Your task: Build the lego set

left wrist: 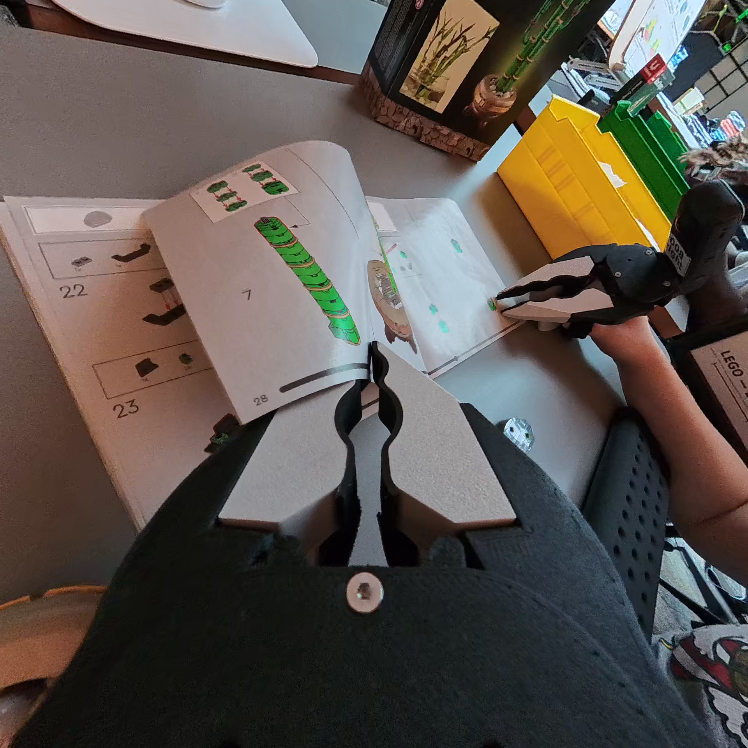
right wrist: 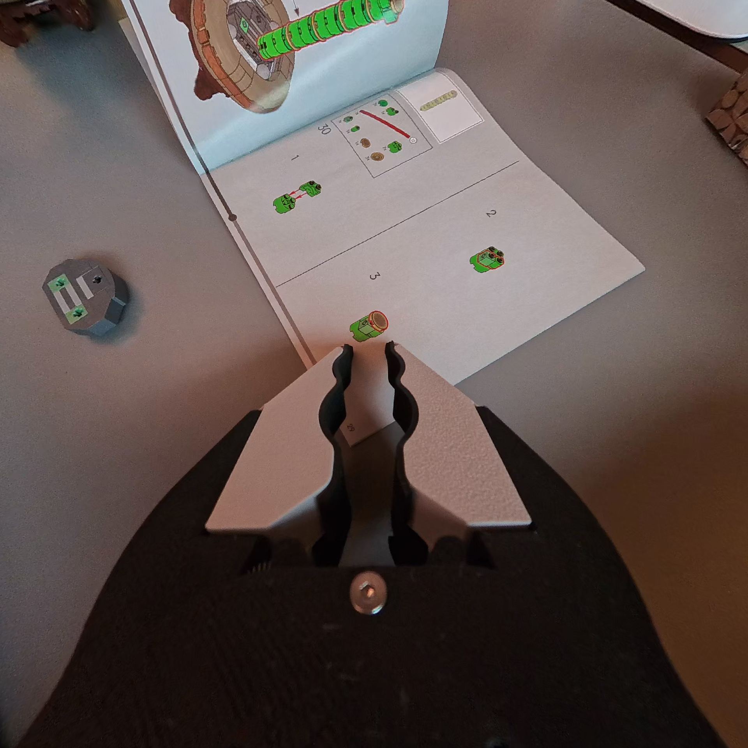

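The open instruction booklet lies on the grey table. My left gripper is shut on the lower edge of one page and holds it lifted and curled above the spread. My right gripper rests its tips on the right-hand page near its outer edge. In the right wrist view the right gripper is slightly open with nothing between the fingers, and the page lies under them. A small grey Lego assembly with green pieces sits on the table to the left of the booklet.
The Lego set box stands behind the booklet. A yellow bin and a green bin are at the right. A clear piece and a dark piece lie near my left gripper. A brown round part is at bottom left. Tip to tip, the grippers are about 25 centimetres apart.
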Tool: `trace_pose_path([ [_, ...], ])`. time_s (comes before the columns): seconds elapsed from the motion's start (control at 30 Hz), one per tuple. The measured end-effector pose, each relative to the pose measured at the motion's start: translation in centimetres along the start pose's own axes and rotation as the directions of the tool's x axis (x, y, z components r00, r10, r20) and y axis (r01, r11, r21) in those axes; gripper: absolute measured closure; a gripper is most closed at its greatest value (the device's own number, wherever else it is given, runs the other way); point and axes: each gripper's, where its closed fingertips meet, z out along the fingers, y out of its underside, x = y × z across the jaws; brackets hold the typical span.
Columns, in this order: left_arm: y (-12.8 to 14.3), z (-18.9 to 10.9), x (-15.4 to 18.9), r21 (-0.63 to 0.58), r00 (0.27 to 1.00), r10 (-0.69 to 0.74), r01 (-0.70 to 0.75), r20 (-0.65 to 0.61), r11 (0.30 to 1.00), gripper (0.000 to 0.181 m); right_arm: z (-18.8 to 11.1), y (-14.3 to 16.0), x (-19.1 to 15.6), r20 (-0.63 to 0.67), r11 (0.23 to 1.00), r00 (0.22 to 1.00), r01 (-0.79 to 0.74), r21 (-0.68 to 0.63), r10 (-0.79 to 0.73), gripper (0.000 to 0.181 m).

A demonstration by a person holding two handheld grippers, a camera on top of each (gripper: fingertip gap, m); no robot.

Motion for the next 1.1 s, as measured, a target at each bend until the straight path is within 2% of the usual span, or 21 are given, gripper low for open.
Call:
trace_pose_path([
  [0.2,0.0,0.8,1.2,0.009,0.998,0.052,-0.052,-0.021,0.999,0.181,0.0,0.0,0.0,0.004,1.000,1.000,-0.004,0.001,0.004,0.164],
  [0.37,-0.1,2.7,4.1,0.037,0.983,0.156,-0.153,-0.093,0.988,0.181,0.0,0.0,0.0,0.007,1.000,1.000,-0.007,0.001,0.007,0.164],
  [0.43,-0.2,4.4,5.5,0.037,0.972,0.211,-0.208,-0.107,0.977,0.170,0.0,0.0,0.0,0.008,1.000,1.000,-0.006,0.001,0.006,0.164],
  [0.57,1.2,7.9,7.5,-0.041,0.929,0.351,-0.358,-0.115,0.933,0.133,0.0,0.0,-0.1,0.007,1.000,1.000,0.004,0.000,-0.004,0.162],
  [0.67,2.2,8.7,8.4,-0.051,0.887,0.447,-0.455,-0.112,0.889,0.121,0.0,0.0,-0.2,0.008,1.000,1.000,0.006,0.001,-0.006,0.161],
  [0.77,1.9,8.6,7.9,-0.028,0.875,0.481,-0.483,-0.054,0.875,0.125,0.0,0.0,-0.2,0.013,1.000,1.000,-0.001,0.002,0.001,0.161],
  [0.87,1.5,8.7,7.2,-0.021,0.896,0.441,-0.442,-0.042,0.897,0.133,-0.1,0.0,-0.2,0.012,1.000,1.000,0.002,0.002,-0.002,0.161],
  [0.97,2.1,9.2,7.0,-0.054,0.911,0.407,-0.410,-0.069,0.910,0.135,0.0,0.0,-0.3,0.002,1.000,1.000,0.024,0.000,-0.024,0.160],
  [1.1,3.1,9.6,6.3,-0.101,0.889,0.454,-0.457,-0.049,0.884,0.136,0.0,0.0,-0.1,-0.035,0.997,0.996,0.076,-0.005,-0.076,0.156],
])
